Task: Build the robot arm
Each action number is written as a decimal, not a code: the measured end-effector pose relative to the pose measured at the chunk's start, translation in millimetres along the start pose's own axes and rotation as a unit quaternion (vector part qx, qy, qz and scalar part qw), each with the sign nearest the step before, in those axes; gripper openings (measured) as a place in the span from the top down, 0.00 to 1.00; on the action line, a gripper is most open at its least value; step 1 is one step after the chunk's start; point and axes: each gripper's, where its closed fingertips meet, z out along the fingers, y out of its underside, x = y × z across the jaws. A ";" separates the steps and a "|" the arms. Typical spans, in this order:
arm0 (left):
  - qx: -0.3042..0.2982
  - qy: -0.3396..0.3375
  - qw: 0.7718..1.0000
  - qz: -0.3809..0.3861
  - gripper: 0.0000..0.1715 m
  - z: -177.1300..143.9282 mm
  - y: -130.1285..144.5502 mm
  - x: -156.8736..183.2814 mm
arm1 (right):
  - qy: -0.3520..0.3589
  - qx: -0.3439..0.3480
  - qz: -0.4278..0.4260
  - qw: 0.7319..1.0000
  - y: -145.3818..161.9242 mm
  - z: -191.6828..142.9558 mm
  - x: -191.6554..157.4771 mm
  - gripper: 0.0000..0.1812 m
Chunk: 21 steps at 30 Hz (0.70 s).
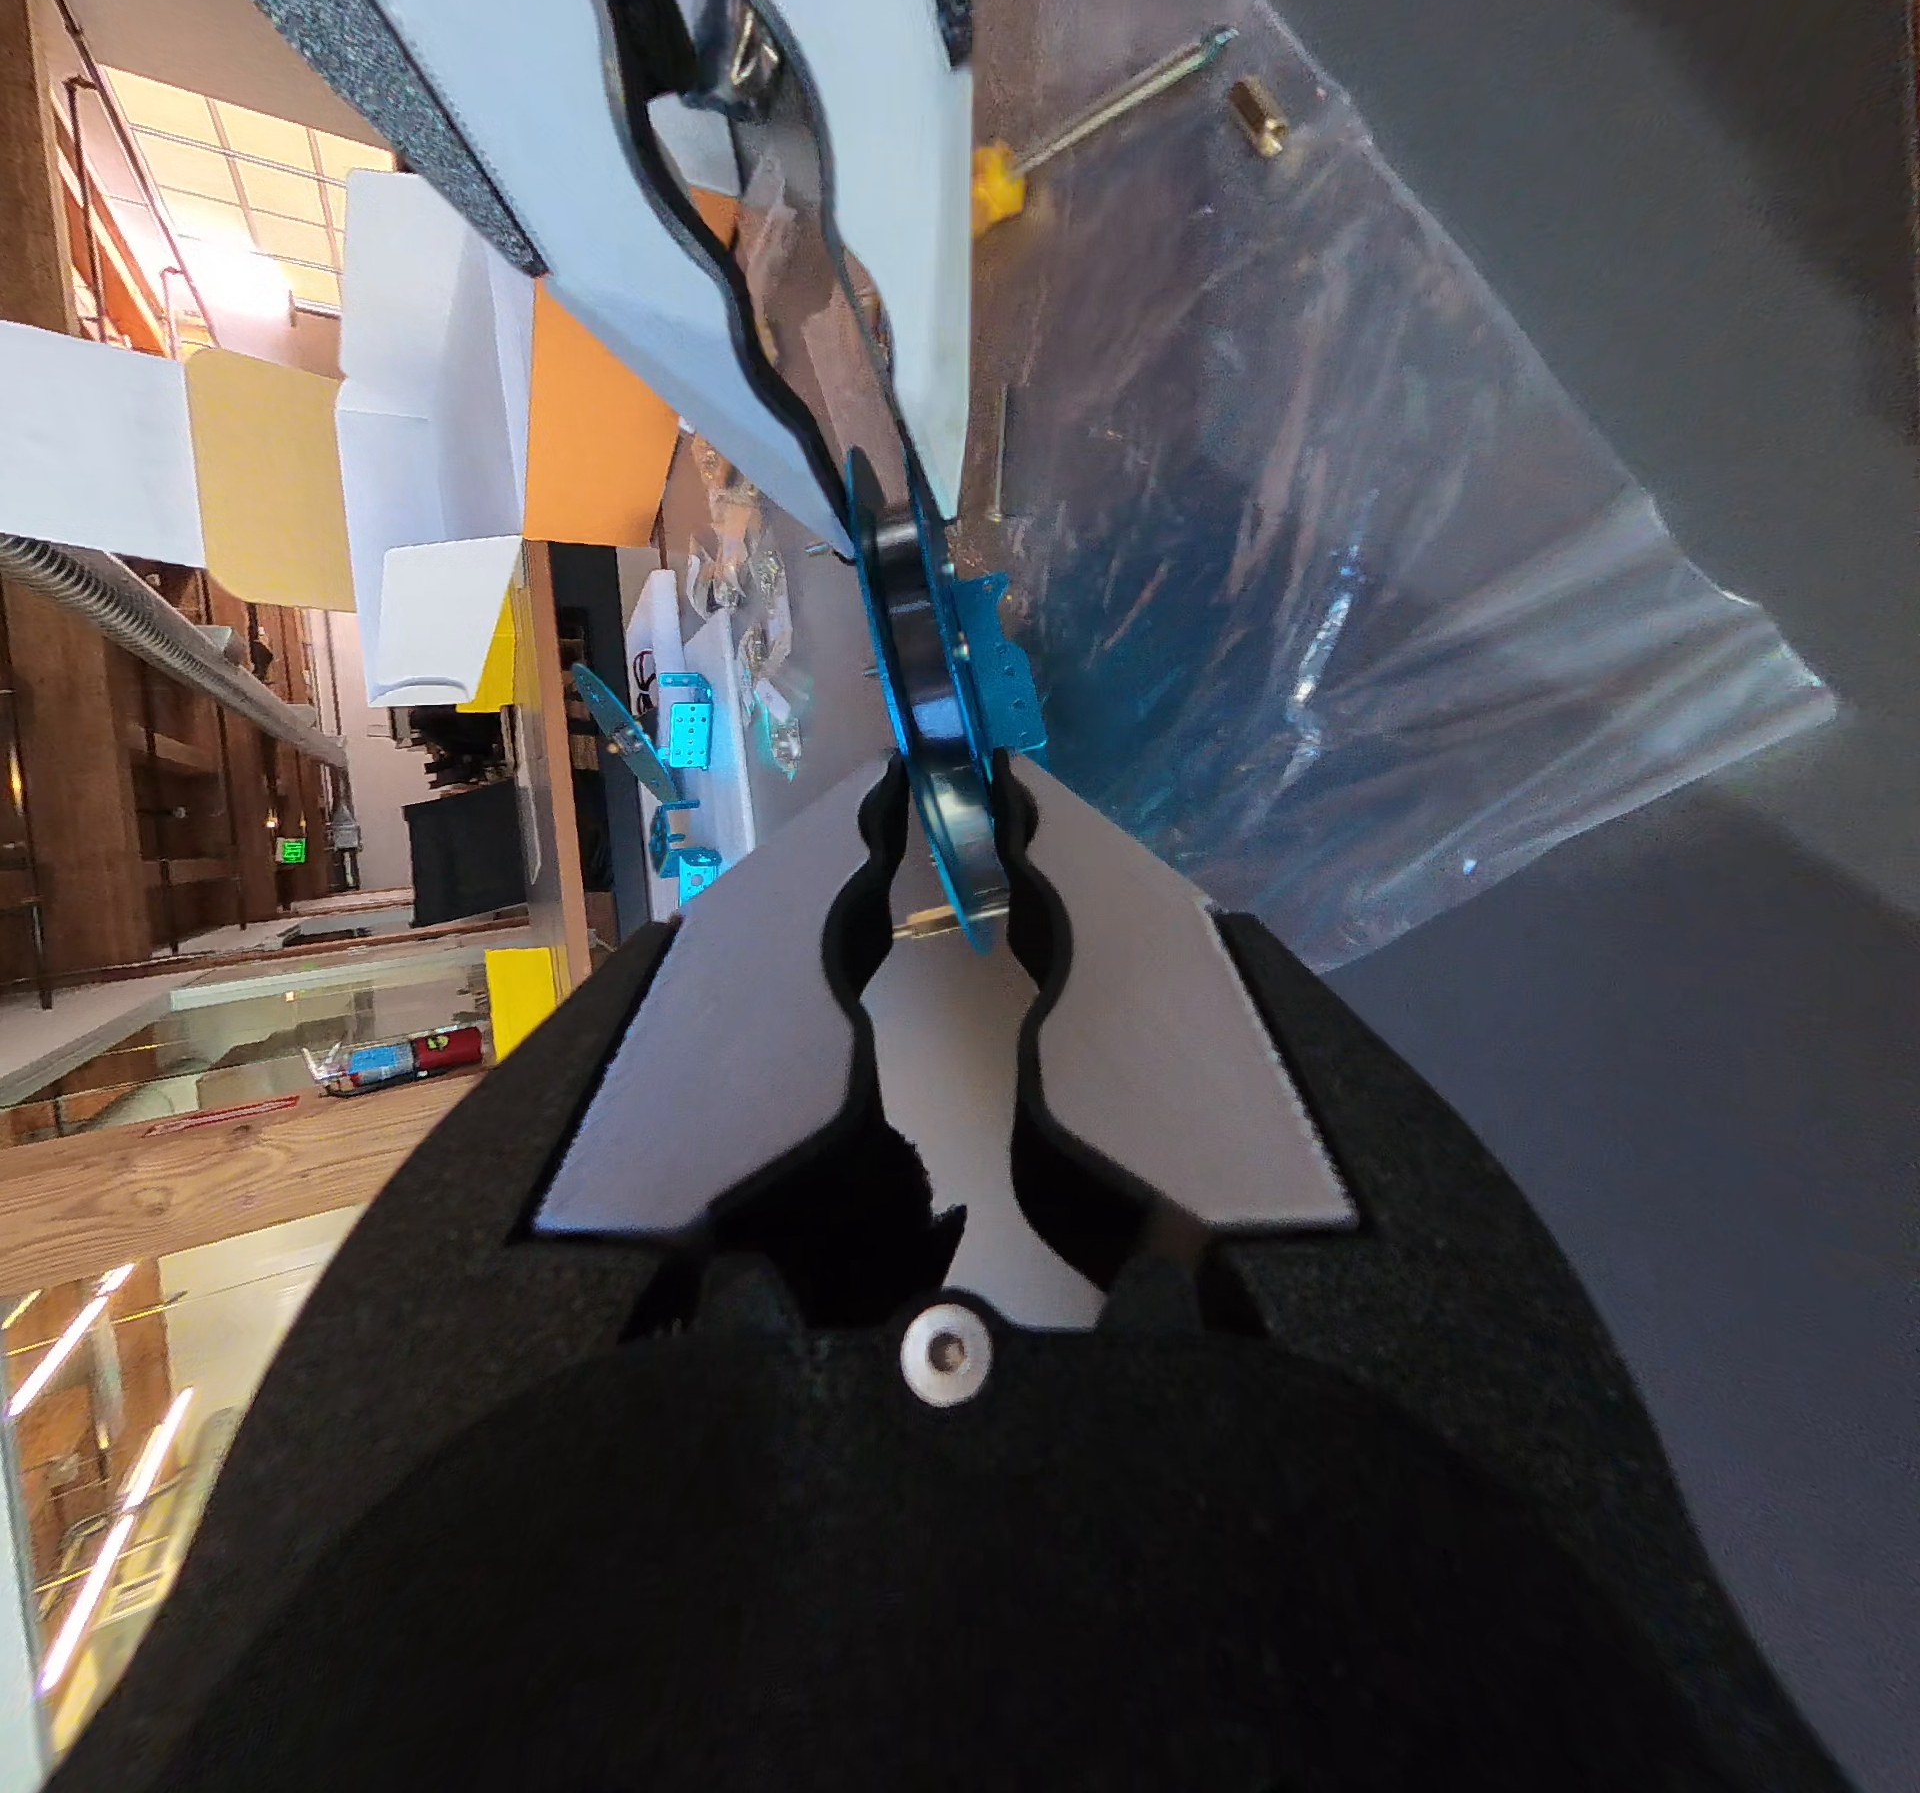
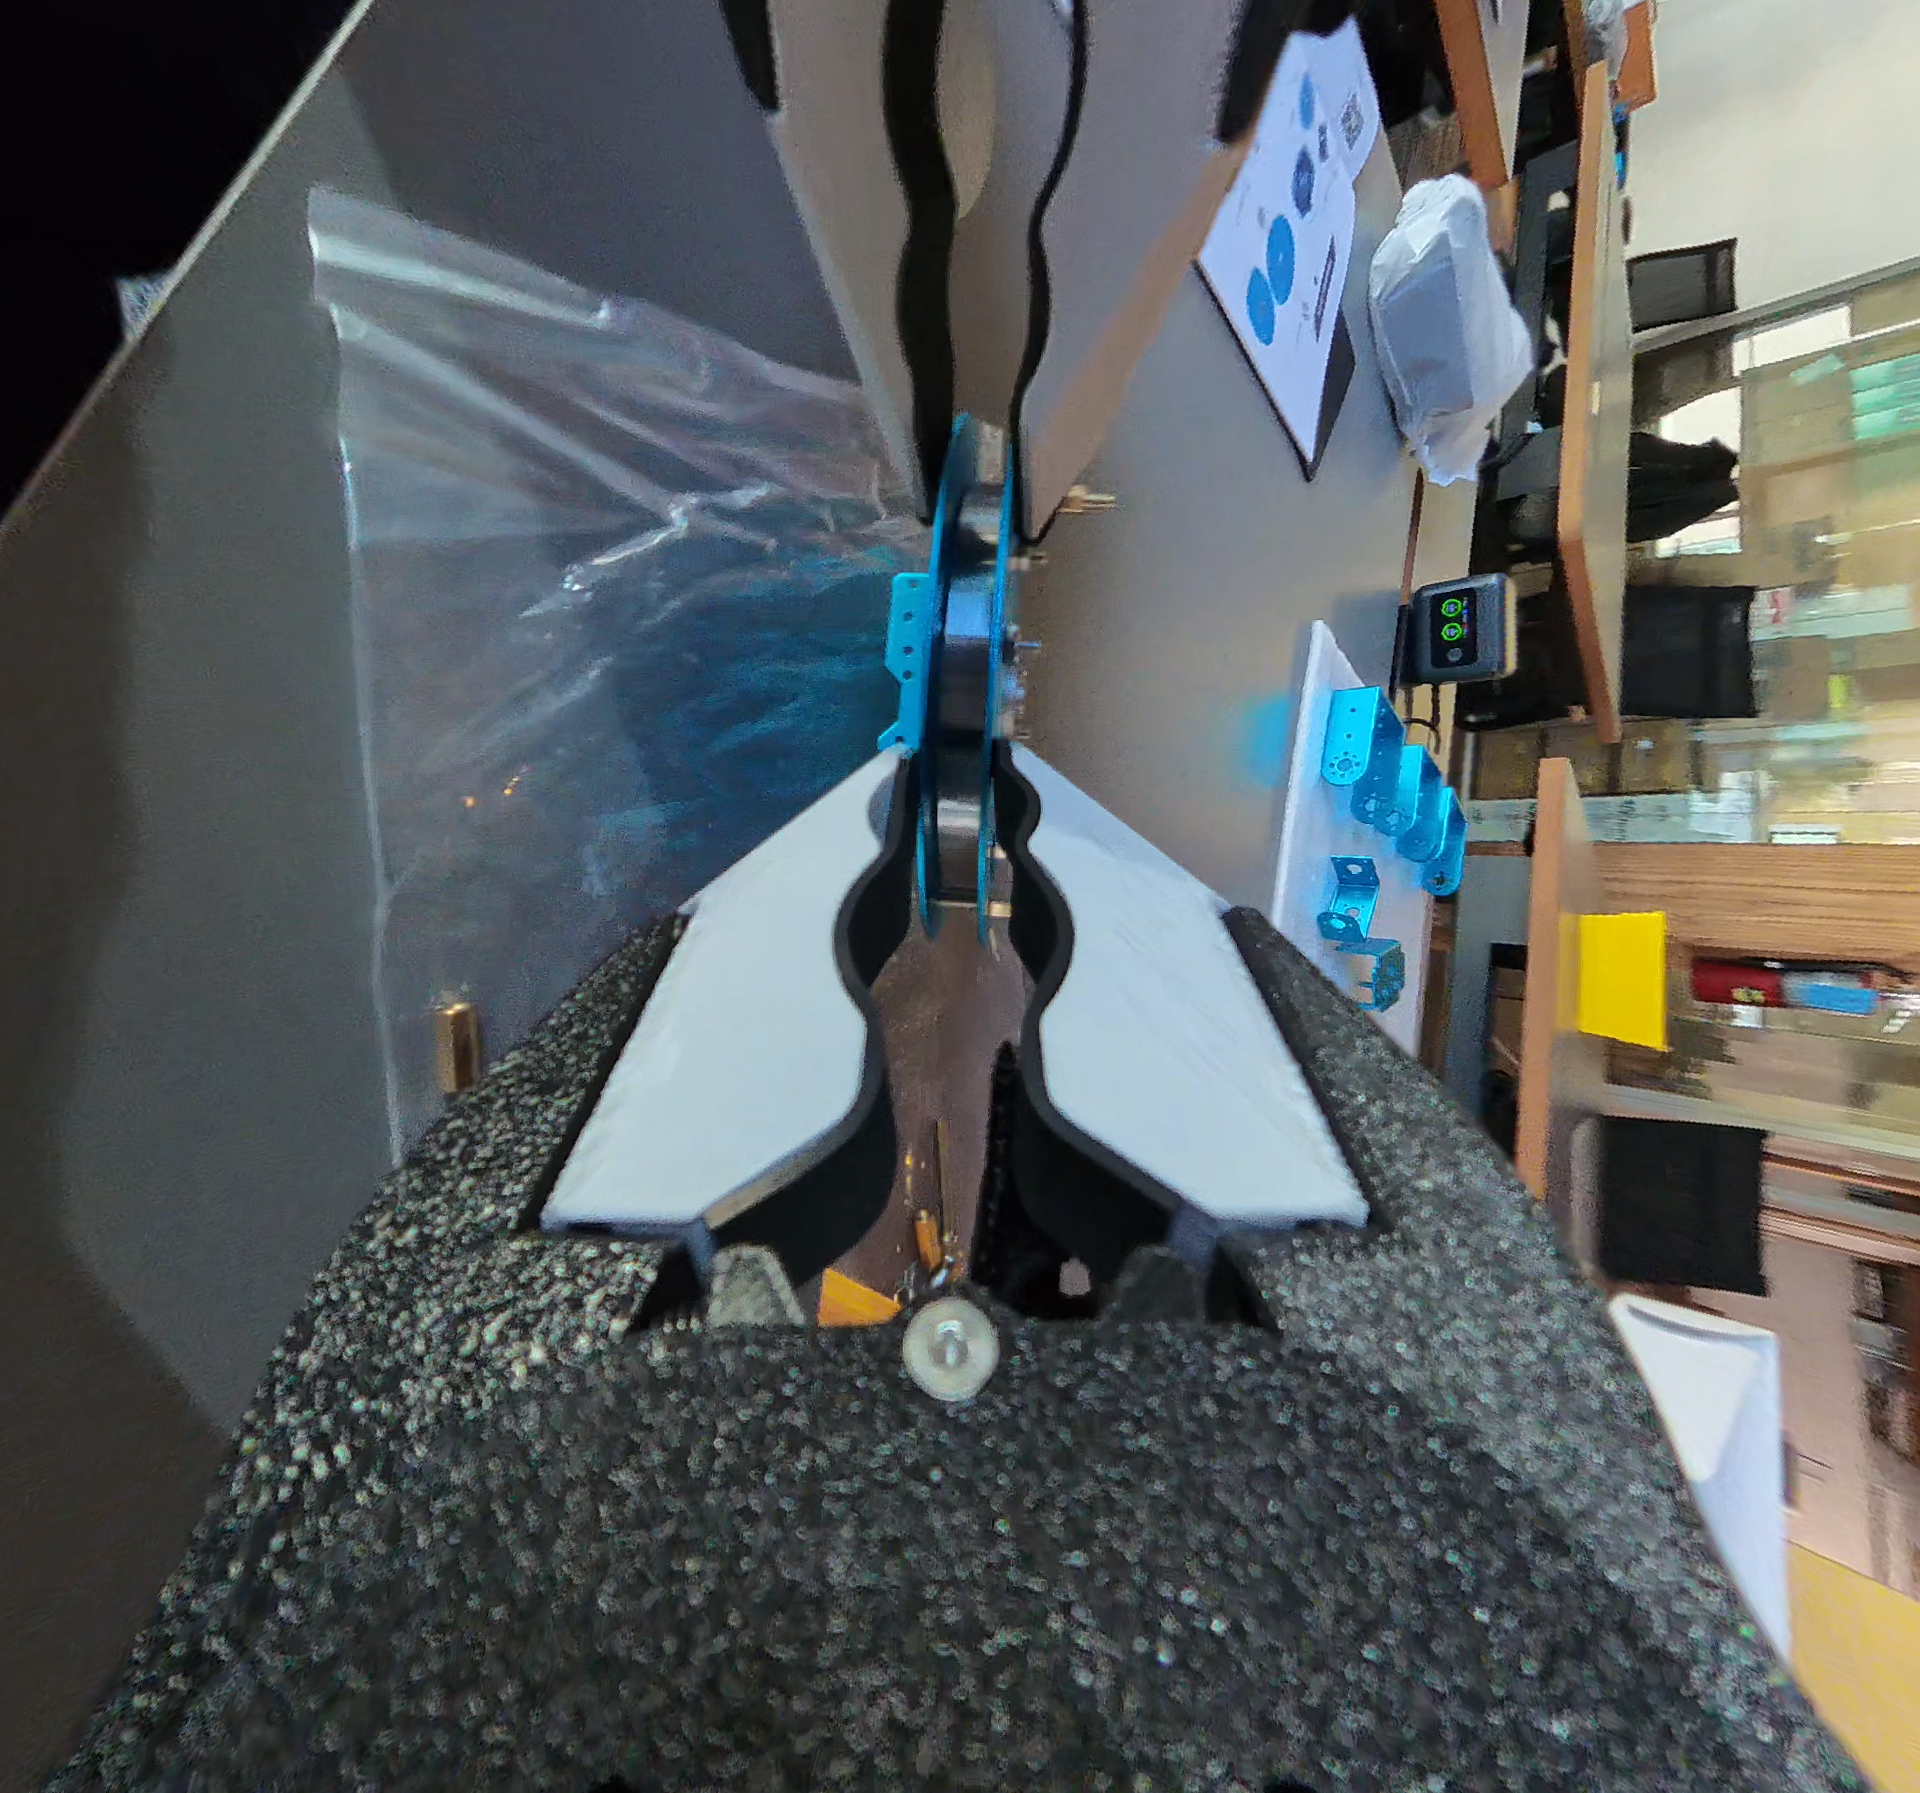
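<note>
A blue metal assembly (image 1: 940, 663) of two round plates with a dark part between them and a small blue bracket on one side is held edge-on over the grey table. My left gripper (image 1: 948, 793) is shut on its near edge. The right gripper (image 1: 894, 517) comes in from above in the left wrist view and is shut on the opposite edge. In the right wrist view the same assembly (image 2: 966, 631) sits between my right gripper (image 2: 956, 772) below and the left gripper (image 2: 971, 486) above.
A clear plastic bag (image 1: 1351, 548) (image 2: 582, 517) lies on the grey table beside the assembly. A yellow-handled screwdriver (image 1: 1101, 112) and a brass standoff (image 1: 1257, 117) (image 2: 454, 1047) lie near it. Blue brackets (image 2: 1392, 787) sit on a white tray (image 2: 1311, 704). A printed sheet (image 2: 1299, 257) and an open white box (image 1: 436, 455) are farther off. The grippers' ends are close to 5 centimeters from one another.
</note>
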 end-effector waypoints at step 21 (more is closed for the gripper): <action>0.105 0.290 0.890 -0.337 0.87 -1.2 -10.2 -23.7 | -0.324 0.138 0.329 0.876 -6.0 -18.3 32.9 0.94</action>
